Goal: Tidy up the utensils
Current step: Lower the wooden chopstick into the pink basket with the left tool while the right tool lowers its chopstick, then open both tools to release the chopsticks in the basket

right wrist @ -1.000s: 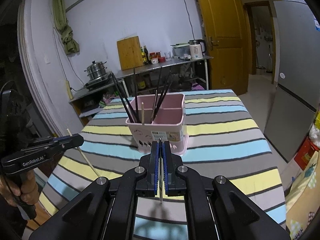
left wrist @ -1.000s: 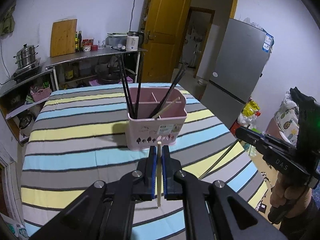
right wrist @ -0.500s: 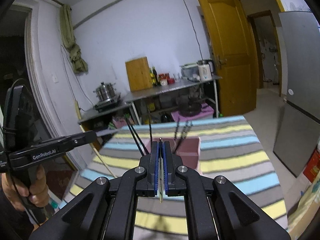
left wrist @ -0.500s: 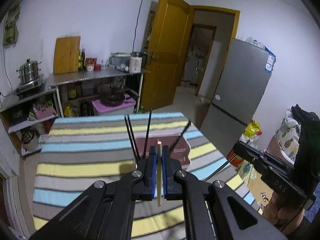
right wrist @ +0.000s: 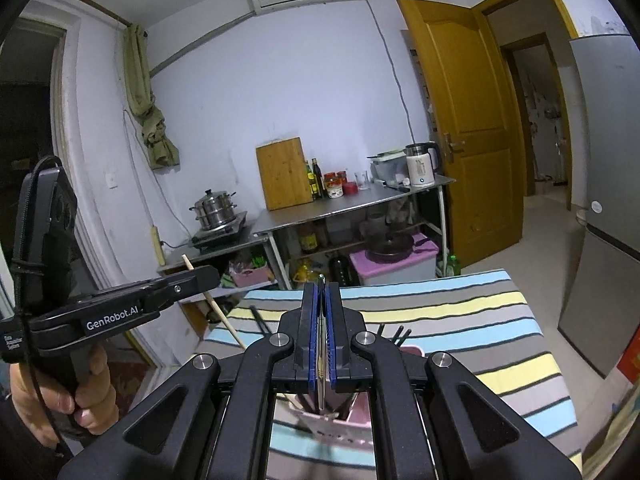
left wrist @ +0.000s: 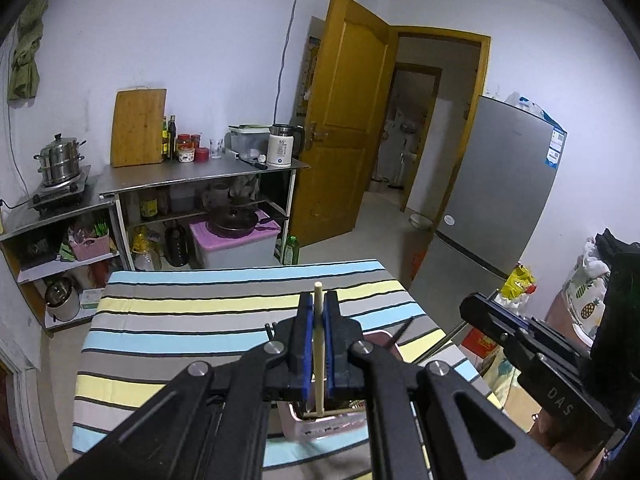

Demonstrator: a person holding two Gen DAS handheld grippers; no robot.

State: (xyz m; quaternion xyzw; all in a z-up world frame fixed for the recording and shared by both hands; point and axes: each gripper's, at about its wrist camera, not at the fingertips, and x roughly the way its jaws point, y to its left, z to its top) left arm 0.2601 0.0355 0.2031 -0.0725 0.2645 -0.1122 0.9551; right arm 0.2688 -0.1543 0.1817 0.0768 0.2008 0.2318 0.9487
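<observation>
Left wrist view: striped surface (left wrist: 192, 320) fills lower centre of the frame. Pink holder (left wrist: 320, 426) sits low, mostly hidden behind the left gripper (left wrist: 318, 320), whose blue pads are clamped on a pale chopstick (left wrist: 318, 344) standing upright. Right wrist view: right gripper (right wrist: 321, 308) clamped on a thin dark utensil (right wrist: 321, 278), kind unclear; holder directly below; dark chopsticks (right wrist: 400, 336) poke from it.

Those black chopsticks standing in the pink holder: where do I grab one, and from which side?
Grip one black chopstick by its exposed upper end, above the pink holder rim, coming from above: it stands leaning, its lower part hidden inside.
</observation>
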